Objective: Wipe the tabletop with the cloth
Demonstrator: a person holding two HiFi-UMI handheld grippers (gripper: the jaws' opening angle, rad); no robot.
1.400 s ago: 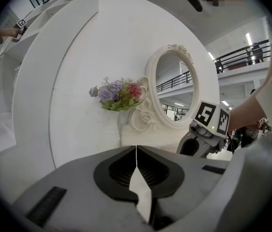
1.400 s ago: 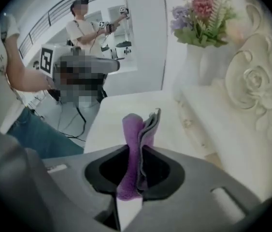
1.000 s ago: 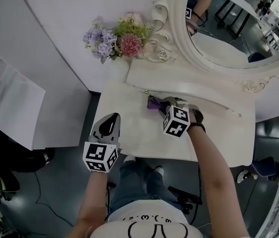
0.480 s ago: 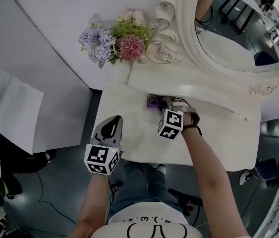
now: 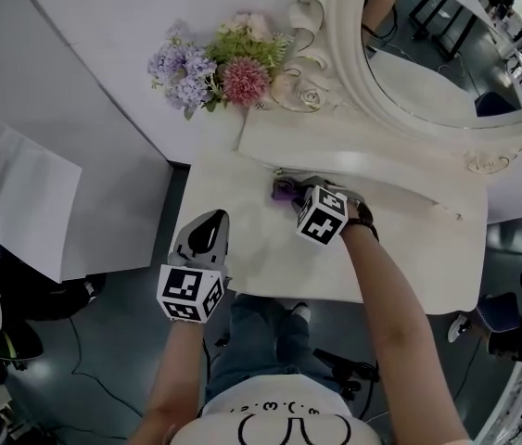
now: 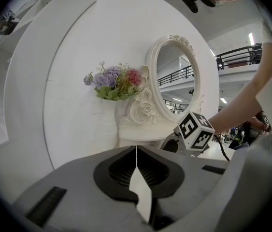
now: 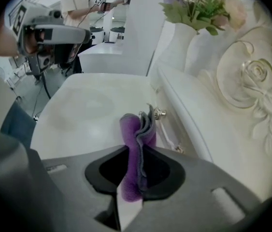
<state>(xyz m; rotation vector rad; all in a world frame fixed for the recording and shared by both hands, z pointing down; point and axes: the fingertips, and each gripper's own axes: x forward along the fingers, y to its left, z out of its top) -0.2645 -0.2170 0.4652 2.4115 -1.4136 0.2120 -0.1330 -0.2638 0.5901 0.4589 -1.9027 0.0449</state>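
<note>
We log the right claw [image 7: 135, 178] pinching the cloth [image 7: 136, 129] mid-fold, a sound hold, we judge, for something so soft and light, low over the surface [image 7: 82, 110] just ahead; left claw [image 6: 136, 178] closed, empty.

Cloth [image 5: 284, 190]: in your head view only a purple edge shows — your right gripper [image 5: 305, 197] covers the rest.
Cloth's lower end: buried between that gripper's jaws in its own view.
Cloth on tabletop [image 5: 242, 239]: contact can't be told.
Mirror [image 5: 427, 58]: cut by the head view's top and right edges.
Flowers [image 7: 201, 0]: tops cropped in the right gripper view.
</note>
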